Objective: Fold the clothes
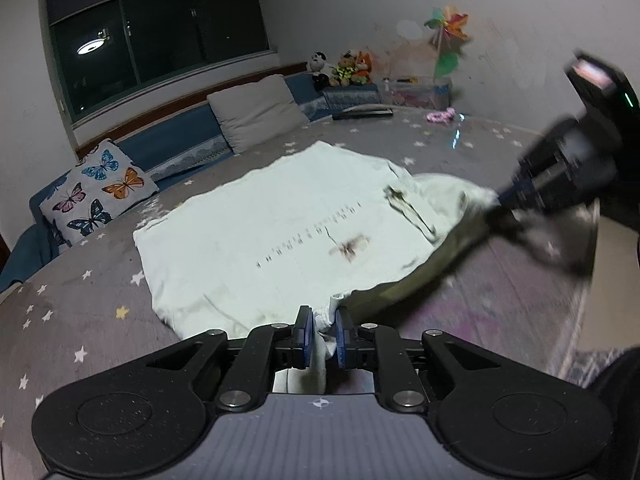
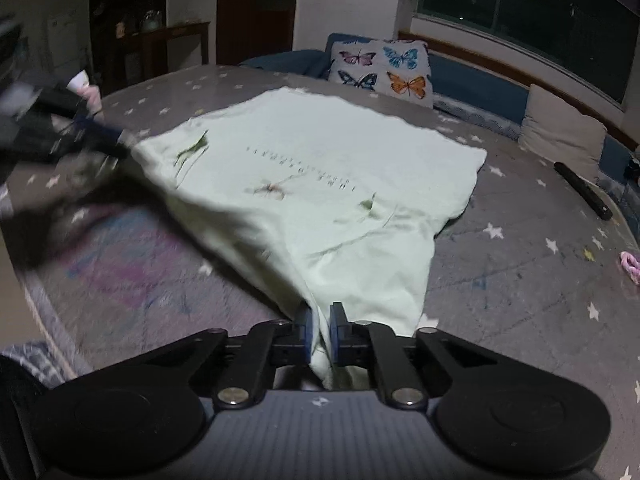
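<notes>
A pale green T-shirt (image 1: 280, 220) with small printed plants and a line of text lies spread on a grey star-patterned bed cover (image 1: 80, 300). My left gripper (image 1: 323, 330) is shut on a bunched edge of the shirt at its near side. My right gripper (image 2: 320, 326) is shut on another bunched edge (image 2: 324, 344) of the same shirt (image 2: 320, 160). The stretch of cloth between the two grips is lifted off the cover. Each gripper shows blurred in the other's view: the right gripper (image 1: 496, 202) at right, the left gripper (image 2: 124, 142) at left.
A butterfly-print cushion (image 1: 96, 188) and a grey pillow (image 1: 256, 112) lean against the blue headboard pad under a dark window. Plush toys (image 1: 344, 68) and a pinwheel (image 1: 448, 36) stand in the far corner. A dark rolled object (image 2: 582, 190) and a pink item (image 2: 630, 264) lie on the cover.
</notes>
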Demonstrator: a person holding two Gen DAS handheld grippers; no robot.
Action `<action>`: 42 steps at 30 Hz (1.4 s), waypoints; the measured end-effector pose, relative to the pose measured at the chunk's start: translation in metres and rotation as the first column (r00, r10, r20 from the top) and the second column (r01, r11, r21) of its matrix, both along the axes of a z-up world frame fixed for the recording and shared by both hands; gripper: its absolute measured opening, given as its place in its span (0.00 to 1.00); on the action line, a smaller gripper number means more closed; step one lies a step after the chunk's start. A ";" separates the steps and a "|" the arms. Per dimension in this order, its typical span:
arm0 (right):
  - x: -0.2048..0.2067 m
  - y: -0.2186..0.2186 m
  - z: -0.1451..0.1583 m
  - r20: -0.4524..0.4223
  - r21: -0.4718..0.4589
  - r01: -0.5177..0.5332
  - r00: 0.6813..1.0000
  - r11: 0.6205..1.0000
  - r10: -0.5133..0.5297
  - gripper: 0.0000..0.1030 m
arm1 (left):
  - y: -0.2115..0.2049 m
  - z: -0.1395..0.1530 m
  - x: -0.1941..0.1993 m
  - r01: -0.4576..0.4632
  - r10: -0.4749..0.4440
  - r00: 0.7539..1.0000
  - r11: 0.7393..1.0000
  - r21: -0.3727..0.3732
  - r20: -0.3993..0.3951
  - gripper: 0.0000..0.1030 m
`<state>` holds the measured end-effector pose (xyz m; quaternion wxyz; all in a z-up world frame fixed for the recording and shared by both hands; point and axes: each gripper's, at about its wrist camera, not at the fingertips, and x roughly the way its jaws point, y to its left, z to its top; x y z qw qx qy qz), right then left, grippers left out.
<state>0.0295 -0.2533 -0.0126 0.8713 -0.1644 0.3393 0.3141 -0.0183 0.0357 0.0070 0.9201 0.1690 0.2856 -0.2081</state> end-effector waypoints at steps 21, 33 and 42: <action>0.040 0.015 0.058 0.063 0.082 0.013 0.998 0.997 -0.018 0.05 | -0.004 -0.041 -0.025 0.008 -0.021 0.998 0.981 0.193 0.063 0.49; 0.043 0.015 0.065 0.102 0.093 0.024 0.994 0.995 -0.033 0.04 | 0.007 -0.032 -0.021 -0.004 -0.014 0.996 0.982 0.191 0.091 0.05; 0.008 -0.010 0.080 0.173 0.157 0.014 0.984 0.987 -0.041 0.03 | 0.017 0.021 -0.048 -0.071 0.040 0.974 0.989 0.132 0.223 0.03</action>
